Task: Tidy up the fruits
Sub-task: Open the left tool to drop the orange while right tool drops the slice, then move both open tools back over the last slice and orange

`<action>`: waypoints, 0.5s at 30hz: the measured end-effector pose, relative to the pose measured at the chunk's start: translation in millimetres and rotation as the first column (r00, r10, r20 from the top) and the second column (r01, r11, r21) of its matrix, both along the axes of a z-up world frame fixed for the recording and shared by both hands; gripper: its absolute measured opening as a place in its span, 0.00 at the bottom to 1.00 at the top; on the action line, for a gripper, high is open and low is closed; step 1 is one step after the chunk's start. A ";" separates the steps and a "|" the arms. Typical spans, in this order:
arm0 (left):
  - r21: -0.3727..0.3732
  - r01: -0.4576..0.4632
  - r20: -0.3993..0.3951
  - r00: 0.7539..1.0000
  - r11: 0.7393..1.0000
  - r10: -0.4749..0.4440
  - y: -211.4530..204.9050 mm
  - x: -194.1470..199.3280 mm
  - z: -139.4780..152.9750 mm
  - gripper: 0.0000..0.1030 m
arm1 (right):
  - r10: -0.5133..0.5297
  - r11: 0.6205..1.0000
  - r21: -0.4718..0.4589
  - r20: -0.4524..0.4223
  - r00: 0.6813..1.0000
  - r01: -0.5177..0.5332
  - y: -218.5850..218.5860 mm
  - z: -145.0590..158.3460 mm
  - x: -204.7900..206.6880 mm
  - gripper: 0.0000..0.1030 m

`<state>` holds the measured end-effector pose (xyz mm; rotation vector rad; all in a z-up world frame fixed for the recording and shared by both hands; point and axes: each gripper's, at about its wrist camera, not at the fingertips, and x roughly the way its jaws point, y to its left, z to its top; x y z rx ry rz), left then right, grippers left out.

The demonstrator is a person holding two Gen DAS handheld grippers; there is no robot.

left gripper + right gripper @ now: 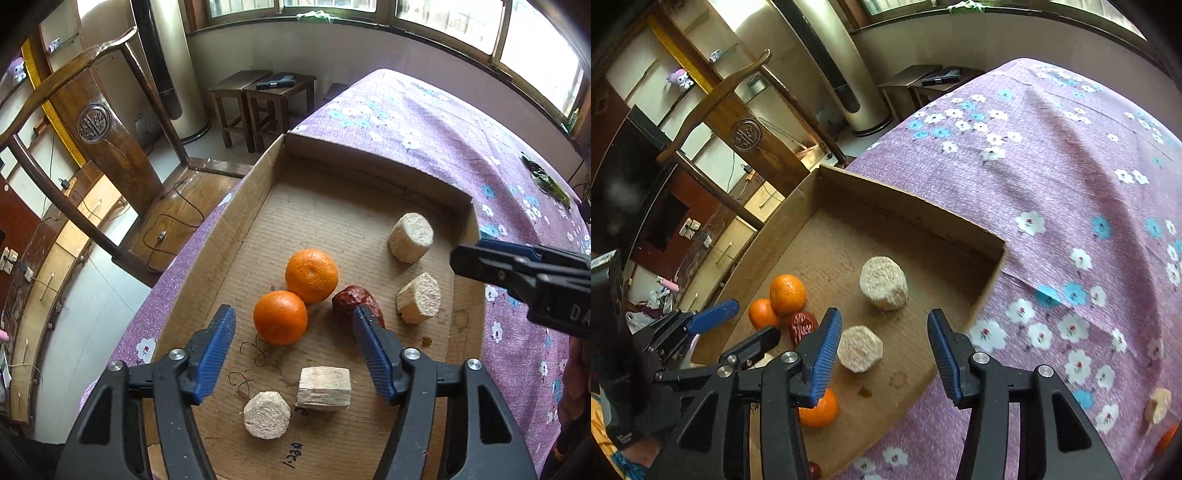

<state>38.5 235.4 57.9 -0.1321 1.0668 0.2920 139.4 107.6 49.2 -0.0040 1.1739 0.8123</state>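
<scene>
Hovering over the cardboard tray point(207, 236), left tongs point(293, 354) gape wide and hold nothing; the near orange point(280, 316) sits between and just ahead of the blue pads point(218, 350), touching the second orange point(312, 275) behind it. Red date point(356, 301) lies just beside both, partly hidden by the right pad. Cut cane-like chunks are scattered around: two on the far right point(410, 237), two near the tray's close edge point(266, 414). Right tongs point(882, 354) are also spread wide and empty, poised above a pale chunk point(860, 348) near the tray's right wall; a third orange point(820, 408) peeks out under the left pad. More pieces wait on the purple floral surface point(1052, 155) at the far right edge, another chunk point(1158, 405) among them. My read: sorting is mid-way, next grab likely the near orange. To do it well, drop straight down, centre the pads on its widest part, close gently so it doesn't squirt sideways into its neighbour or nudge the date. Keep the two tongs well apart; they're working close together.
</scene>
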 end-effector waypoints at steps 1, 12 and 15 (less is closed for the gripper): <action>0.007 0.003 0.004 1.000 1.000 -0.003 -2.1 -0.4 1.7 0.69 | -0.010 1.000 -0.003 0.003 1.000 0.010 -5.5 2.1 -3.1 0.56; 0.022 0.055 0.022 0.998 0.998 -0.055 -35.7 -4.2 11.6 0.74 | -0.071 0.997 -0.022 0.016 0.997 0.072 -49.9 15.8 -32.4 0.60; 0.019 0.077 0.030 0.997 0.997 -0.078 -49.4 -5.1 14.6 0.74 | -0.094 0.995 -0.029 0.025 0.995 0.095 -65.6 19.4 -39.9 0.62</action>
